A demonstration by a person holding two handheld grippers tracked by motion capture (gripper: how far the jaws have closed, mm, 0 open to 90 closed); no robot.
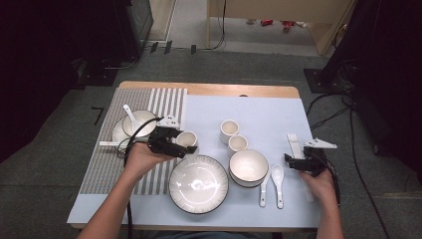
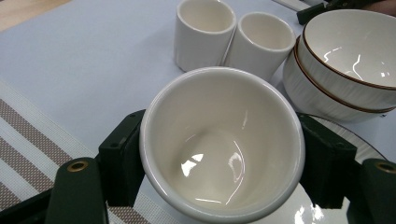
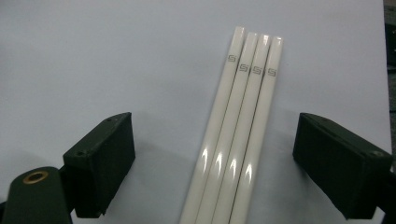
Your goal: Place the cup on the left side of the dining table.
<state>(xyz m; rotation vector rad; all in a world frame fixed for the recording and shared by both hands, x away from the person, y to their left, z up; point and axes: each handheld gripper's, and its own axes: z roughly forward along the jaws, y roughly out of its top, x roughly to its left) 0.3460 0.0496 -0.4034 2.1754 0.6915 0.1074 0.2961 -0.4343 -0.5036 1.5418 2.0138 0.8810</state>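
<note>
The left gripper's [image 2: 219,154] fingers [image 2: 122,158] are clenched on a white cup [image 2: 222,140], one pad on each side of its wall just below the rim, so the mouth faces up and the cup rides level; the wide spread of the fingers is simply the cup's width. In the high view the cup [image 1: 186,139] sits at the front of the left gripper [image 1: 175,145], at the edge of the striped mat [image 1: 107,164] and just behind the plate [image 1: 198,183], apparently being carried across the place settings. Two more cups [image 2: 233,37] stand touching each other ahead, beside stacked bowls [image 2: 345,70], which suggests the set is being sorted by kind. The right gripper's [image 3: 212,163] fingers [image 3: 100,163] stand released, well apart on either side of four white chopsticks [image 3: 238,140] lying together on the worktop [image 3: 93,56], neither pad touching them; the straddle looks like a lined-up grasp across the bundle. Two spoons [image 1: 271,184] lie between the bowls and that hand.
</note>
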